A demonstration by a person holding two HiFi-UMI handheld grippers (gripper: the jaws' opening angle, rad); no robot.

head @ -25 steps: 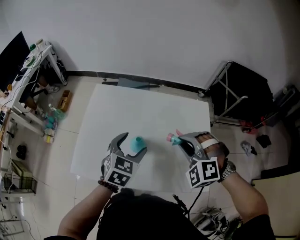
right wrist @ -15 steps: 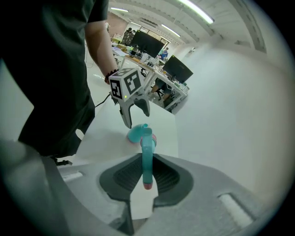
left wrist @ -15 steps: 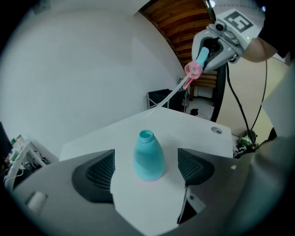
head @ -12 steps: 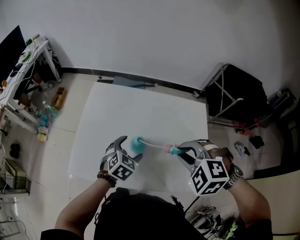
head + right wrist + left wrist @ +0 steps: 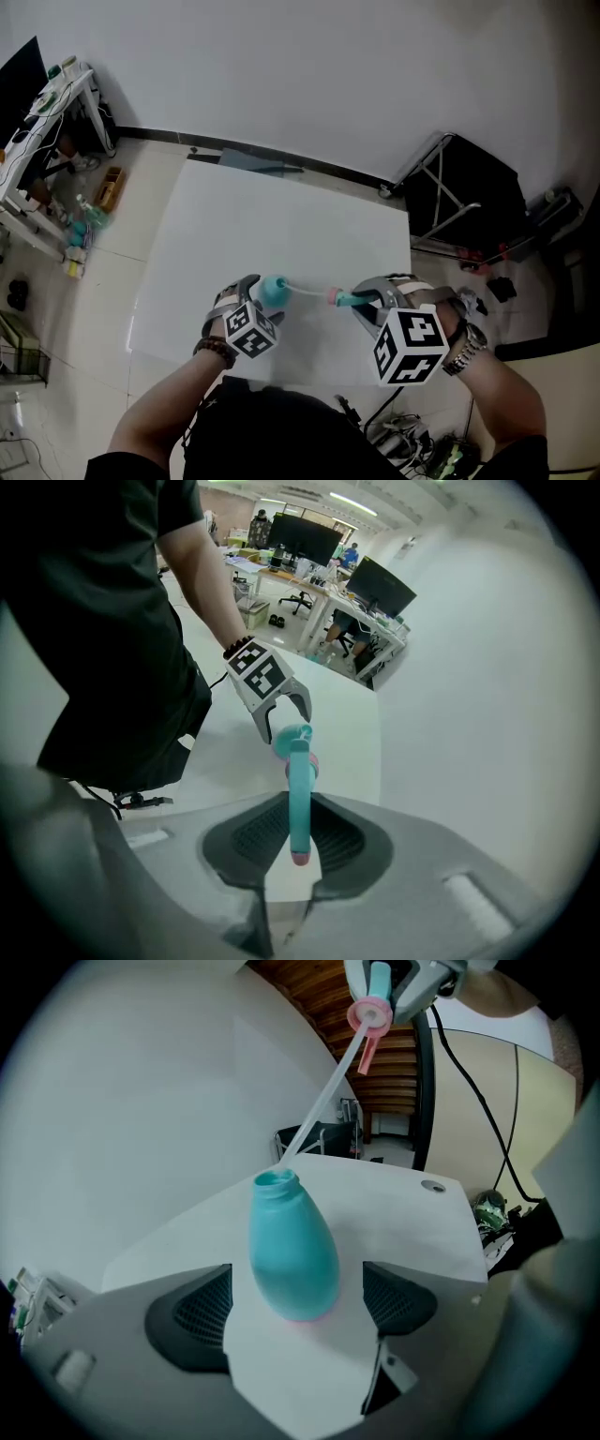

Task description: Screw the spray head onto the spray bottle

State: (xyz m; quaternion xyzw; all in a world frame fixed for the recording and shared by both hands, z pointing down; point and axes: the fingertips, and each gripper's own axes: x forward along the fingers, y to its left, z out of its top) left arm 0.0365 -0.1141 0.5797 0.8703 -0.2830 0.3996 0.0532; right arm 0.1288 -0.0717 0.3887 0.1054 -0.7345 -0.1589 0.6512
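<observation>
Since a second ago the right gripper [image 5: 298, 836], clenched on the spray head [image 5: 343, 298], has brought its tube [image 5: 306, 290] to the mouth of the spray bottle [image 5: 291, 1251] — standing on the table [image 5: 281, 216] between the wide-open jaws of the left gripper [image 5: 265, 298], unheld — so a sideways push could tip it.

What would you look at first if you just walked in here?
The bright teal bottle standing on the white table, between the open jaws of the left tool without touching them. Next, the right tool pinching the teal-and-pink spray head, whose thin tube reaches toward the bottle's mouth.
</observation>
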